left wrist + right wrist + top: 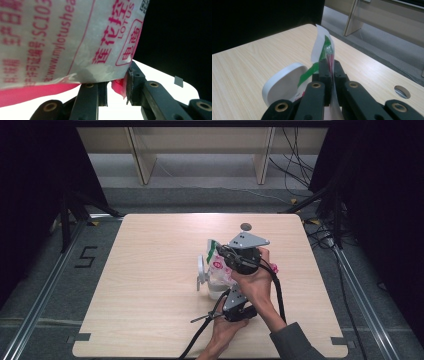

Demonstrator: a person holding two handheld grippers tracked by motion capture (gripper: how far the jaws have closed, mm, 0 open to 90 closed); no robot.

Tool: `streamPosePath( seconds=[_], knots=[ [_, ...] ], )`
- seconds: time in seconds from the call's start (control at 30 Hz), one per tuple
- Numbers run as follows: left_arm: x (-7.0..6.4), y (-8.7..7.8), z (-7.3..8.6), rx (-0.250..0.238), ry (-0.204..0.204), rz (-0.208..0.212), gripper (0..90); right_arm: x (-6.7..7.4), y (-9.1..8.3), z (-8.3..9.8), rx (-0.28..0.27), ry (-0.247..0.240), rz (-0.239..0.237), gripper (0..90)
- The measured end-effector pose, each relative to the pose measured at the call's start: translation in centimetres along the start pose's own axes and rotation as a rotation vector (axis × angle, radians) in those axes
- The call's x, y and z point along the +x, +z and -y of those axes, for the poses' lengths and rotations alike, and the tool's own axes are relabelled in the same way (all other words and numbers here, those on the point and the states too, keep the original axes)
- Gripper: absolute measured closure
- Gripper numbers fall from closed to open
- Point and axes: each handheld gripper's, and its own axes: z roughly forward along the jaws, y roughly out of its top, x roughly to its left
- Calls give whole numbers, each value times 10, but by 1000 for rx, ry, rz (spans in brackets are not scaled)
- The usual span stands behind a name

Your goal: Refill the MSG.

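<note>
Table (pixel 150 320) lies bare all round the packet (pixel 216 265), which is held mid-board, far from every edge. Right gripper (pixel 329 67) is clamped on its top; left gripper (pixel 117 87) pinches its pink bottom seam.

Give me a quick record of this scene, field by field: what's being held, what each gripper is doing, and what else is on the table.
held item: white plastic bag with pink print and green trim
right gripper: shut on the bag's upper edge, bag film pinched flat between its jaws
left gripper: shut on the bag's pink bottom corner
white container: below the bag, open lid swung out to its side
table: light wood, round hole near far edge
</note>
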Motion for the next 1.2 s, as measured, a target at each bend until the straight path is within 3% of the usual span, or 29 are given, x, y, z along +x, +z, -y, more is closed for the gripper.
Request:
streamPosePath(
  seconds=[0.1, 0.17, 0.27, 0.53, 0.67, 0.77, 0.83, 0.87, 1.07, 1.2],
  knots=[
    [0, 0, 0, -1, -2, 1, 736, 0, 0, 0, 0, -1, 1, 898],
    [0, 0, -1, -2, -1, 1, 736, -2, -1, -1, 1, -26, -6, 898],
    [0, 1, -1, 0, -2, -1, 737, 0, 0, 0, 2, 0, 0, 898],
    [-1, 1, -1, -6, -5, 1, 737, 1, -1, 0, 17, 0, -8, 898],
    [-1, 1, 0, -3, -5, 5, 738, -1, -1, -1, -2, -4, -14, 897],
    [0, 1, 0, -9, -8, 4, 740, 1, 0, 0, 4, 17, -7, 897],
    [0, 1, 0, -9, -4, 5, 740, 1, 0, 0, -10, 14, -2, 898],
    [0, 1, 0, -8, -5, 6, 739, -1, 1, -1, -10, -12, -3, 898],
    [0, 1, -2, -17, -8, 8, 739, 1, 0, -2, 1, 1, -11, 898],
    [-2, 3, -3, -22, -6, 12, 738, 2, 2, -2, 18, -15, -11, 897]
  ],
)
